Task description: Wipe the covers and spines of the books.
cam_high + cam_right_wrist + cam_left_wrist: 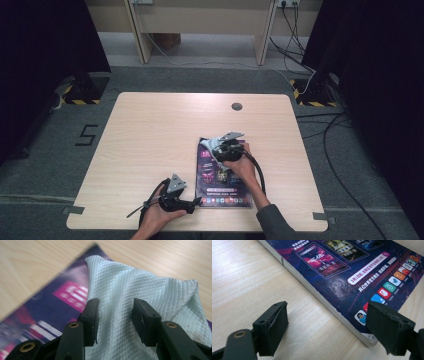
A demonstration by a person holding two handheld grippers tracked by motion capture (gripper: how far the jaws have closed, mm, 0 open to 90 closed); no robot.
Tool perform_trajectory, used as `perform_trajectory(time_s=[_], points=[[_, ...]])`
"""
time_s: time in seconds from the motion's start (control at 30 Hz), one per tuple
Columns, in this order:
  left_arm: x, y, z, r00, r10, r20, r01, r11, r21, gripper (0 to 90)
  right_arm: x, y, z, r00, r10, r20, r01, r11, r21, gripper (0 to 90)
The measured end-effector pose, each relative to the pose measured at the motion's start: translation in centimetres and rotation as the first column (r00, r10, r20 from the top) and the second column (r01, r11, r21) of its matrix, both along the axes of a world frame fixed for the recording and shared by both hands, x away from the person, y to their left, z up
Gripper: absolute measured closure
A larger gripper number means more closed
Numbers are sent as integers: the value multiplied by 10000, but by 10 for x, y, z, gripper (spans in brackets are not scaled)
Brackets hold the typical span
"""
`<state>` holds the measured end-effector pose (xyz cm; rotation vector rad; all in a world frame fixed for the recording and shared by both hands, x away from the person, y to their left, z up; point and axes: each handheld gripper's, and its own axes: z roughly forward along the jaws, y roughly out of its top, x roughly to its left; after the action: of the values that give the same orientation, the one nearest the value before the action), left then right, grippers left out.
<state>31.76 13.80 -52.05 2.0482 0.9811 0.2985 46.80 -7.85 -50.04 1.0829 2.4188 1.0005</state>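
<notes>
Claw-wise, two are in play, but going big to small means the desk (150,140) comes first: pale wood, with a dark round grommet (236,106) near its far edge. On the near-right part of it lies a magazine (222,180) with a dark purple cover, flat, spine side toward the left claw, a row of small coloured icons along its near edge.

Next down, the right claw (220,147) sits over the far end of the magazine, held in the person's right hand (241,167). From its own camera the jaws are partway apart with a pale blue-white cloth (140,290) bunched between them; looks like they're gripping a fold of it, though I can't tell how firmly the pads press. That cloth has a small diamond weave and rests on the magazine's far end, one edge hanging over onto the bare wood.

Left claw (196,202) is low at the magazine's near-left corner, jaws spread wide: one over the wood, the other over the cover's corner, pinching nothing.
</notes>
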Motion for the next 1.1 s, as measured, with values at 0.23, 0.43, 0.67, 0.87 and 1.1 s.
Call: perform_trajectory(time_s=[0.23, 0.43, 0.67, 0.87, 1.1], points=[[0, 0, 0, 10000, -9, 1, 9, 10000, -2, 173, -2, 21, 1, 9965, 828, -114, -829, 9965, -68, 576], [0, 0, 0, 10000, 28, 4, -28, 10000, -13, 174, 5, 11, 0, 9989, 459, -32, -459, 9989, -69, 575], [-1, 0, 0, 10000, 37, 9, -37, 10000, -2, 174, 17, -10, 1, 9990, -443, -45, 442, 9989, -166, 576], [-1, 0, 0, 10000, 43, 3, -43, 10000, -2, 174, 8, -31, 2, 9975, -710, -24, 709, 9973, -171, 575], [-1, 0, 0, 10000, 47, 1, -47, 10000, 3, 174, -19, -59, 2, 9995, -321, -73, 320, 9994, -135, 576]])
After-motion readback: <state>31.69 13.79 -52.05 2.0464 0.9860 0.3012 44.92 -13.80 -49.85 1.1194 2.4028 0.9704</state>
